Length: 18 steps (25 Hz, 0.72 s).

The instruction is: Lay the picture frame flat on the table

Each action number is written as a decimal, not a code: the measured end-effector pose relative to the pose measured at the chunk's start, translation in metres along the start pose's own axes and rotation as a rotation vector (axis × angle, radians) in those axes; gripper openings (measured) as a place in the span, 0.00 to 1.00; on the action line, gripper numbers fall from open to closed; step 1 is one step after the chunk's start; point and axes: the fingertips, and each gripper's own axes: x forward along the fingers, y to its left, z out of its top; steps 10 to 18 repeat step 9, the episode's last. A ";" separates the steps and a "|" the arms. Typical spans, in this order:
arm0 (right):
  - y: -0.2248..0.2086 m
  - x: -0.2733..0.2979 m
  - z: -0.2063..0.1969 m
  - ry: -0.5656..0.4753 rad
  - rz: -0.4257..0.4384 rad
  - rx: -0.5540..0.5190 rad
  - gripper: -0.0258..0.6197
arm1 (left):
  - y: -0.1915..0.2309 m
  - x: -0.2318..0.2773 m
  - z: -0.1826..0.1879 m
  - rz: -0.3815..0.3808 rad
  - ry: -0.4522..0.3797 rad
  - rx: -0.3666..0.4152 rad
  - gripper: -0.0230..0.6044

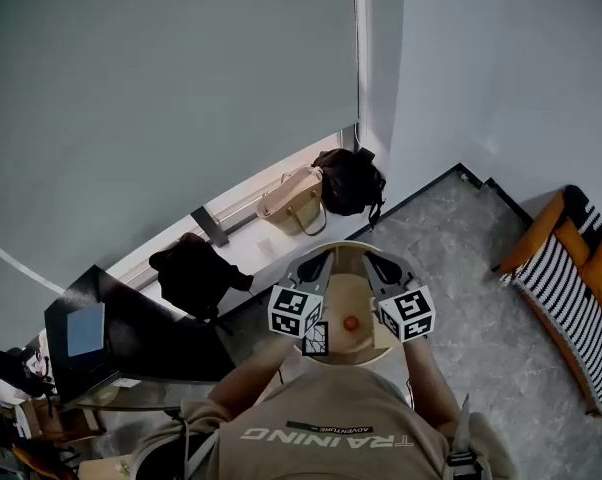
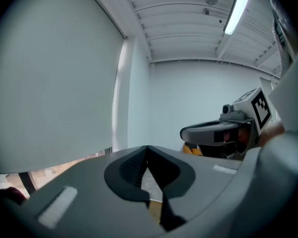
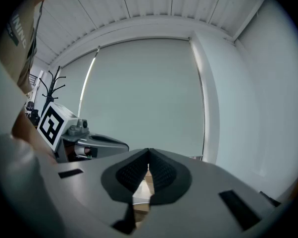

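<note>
Head view: your left gripper (image 1: pixel 319 264) and right gripper (image 1: pixel 383 265) sit side by side above the round worktop (image 1: pixel 349 290). Both sets of fingers are closed tip to tip, holding nothing.

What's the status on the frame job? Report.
Nothing looks done yet. The left gripper and right gripper are both shut and empty, held above the round table. What may be the picture frame sits on it, untouched. Grasping it and laying it flat remain.
</note>
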 end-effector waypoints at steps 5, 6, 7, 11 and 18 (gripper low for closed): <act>-0.005 0.006 0.000 0.004 0.008 -0.011 0.05 | 0.003 0.005 0.001 -0.003 0.003 0.001 0.05; -0.006 0.007 0.000 0.005 0.008 -0.012 0.05 | 0.003 0.006 0.001 -0.005 0.003 0.002 0.05; -0.006 0.008 -0.001 0.008 0.011 -0.012 0.05 | 0.003 0.006 0.001 -0.006 0.004 0.003 0.05; -0.005 0.009 -0.002 0.018 0.018 -0.011 0.05 | 0.003 0.007 0.000 -0.009 0.006 0.004 0.05; -0.005 0.009 -0.002 0.018 0.018 -0.011 0.05 | 0.003 0.007 0.000 -0.009 0.006 0.004 0.05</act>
